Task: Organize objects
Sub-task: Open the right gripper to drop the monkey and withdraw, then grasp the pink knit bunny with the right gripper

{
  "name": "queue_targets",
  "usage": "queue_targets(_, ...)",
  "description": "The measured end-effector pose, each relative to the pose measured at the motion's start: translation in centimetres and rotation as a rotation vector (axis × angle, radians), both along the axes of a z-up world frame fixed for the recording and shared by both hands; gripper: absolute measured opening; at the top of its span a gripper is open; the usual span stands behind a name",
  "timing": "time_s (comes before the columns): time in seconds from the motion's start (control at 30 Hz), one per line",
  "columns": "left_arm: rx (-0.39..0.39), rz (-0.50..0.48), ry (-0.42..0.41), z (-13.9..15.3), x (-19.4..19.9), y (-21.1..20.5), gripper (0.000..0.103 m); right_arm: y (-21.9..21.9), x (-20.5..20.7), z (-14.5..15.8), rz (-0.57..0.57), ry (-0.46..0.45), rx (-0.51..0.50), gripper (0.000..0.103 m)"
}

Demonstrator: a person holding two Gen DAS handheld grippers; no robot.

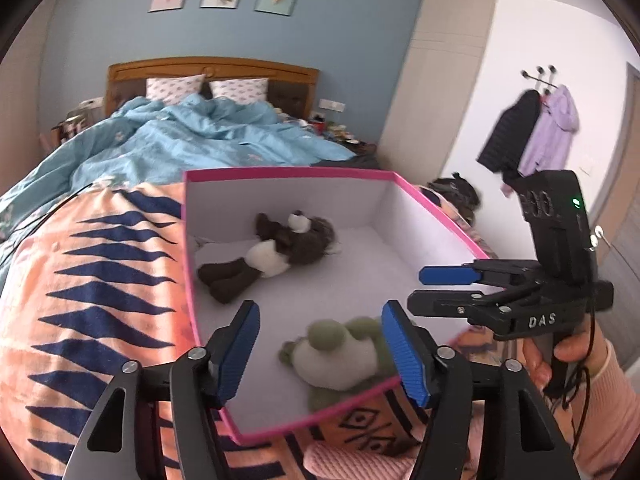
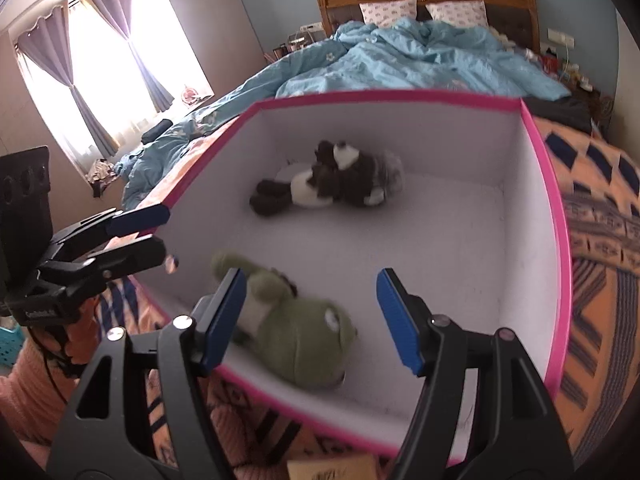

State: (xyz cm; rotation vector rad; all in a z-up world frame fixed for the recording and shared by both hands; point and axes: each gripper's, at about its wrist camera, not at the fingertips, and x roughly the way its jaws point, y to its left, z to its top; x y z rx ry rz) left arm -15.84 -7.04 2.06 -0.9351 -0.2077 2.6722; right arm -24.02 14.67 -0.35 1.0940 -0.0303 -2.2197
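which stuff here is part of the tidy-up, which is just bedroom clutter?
Job:
- pink box, open, on the bed
- dark plush, lying in the box
- green plush, in the box, near corner
- left tongs and right tongs, both open, holding nothing

Clutter:
- orange blanket under the box
- blue duvet
- pillows
- coats on wall hooks
- curtains

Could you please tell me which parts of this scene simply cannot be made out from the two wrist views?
- Green plush toy: in the left wrist view its lower part is hidden behind the pink box front wall, and it is motion-blurred.
- Dark plush toy: face details are too small and soft in both views.
- Nightstand clutter: too small to identify.
- Paper: cut off by the right wrist view's bottom edge.
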Motion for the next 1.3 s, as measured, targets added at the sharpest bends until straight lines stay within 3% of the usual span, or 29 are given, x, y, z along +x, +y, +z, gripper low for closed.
queue_targets(0.2, -0.044, -0.033, -0.026, -0.9, 0.8, 0.8, 0.067, 0.4, 1.6, -0.6, 0.034, -0.052, -0.036, 0.069)
queue_targets(0.3, -0.004, -0.044, -0.041, -0.8, 1.1, 0.3, 0.067, 0.2, 2.2, -0.4, 0.054, -0.072, -0.061, 0.07)
queue_targets(0.4, -0.015, -0.038, -0.039, -0.9, 1.8, 0.1, 0.067, 0.1, 2.9, -0.2, 0.075, -0.091, -0.107, 0.07)
queue_targets(0.6, -0.023, -0.011, -0.014, -0.6, 3.5, -0.1, 0.067, 1.1, 5.6, 1.7, 0.028, 0.015, -0.109, 0.07)
queue_targets(0.7, -0.009, -0.003, 0.033, -0.1, 5.0, -0.1, 0.069, 1.8, 8.2, 3.0, 0.032, 0.076, -0.119, 0.071)
queue_targets(0.83, -0.029, -0.019, 0.12, 0.8, 7.9, 0.8, 0.078, 2.7, 12.4, 3.5, 0.049, 0.146, -0.119, 0.076)
queue_targets(1.0, -0.039, -0.068, 0.148, 0.6, 10.6, 1.9, 0.078, 3.0, 16.6, 1.9, 0.051, 0.179, -0.089, 0.076)
queue_targets(1.3, -0.031, -0.092, 0.081, -2.4, 12.6, 3.1, 0.078, 3.1, 18.7, -2.6, 0.005, 0.095, -0.055, 0.076)
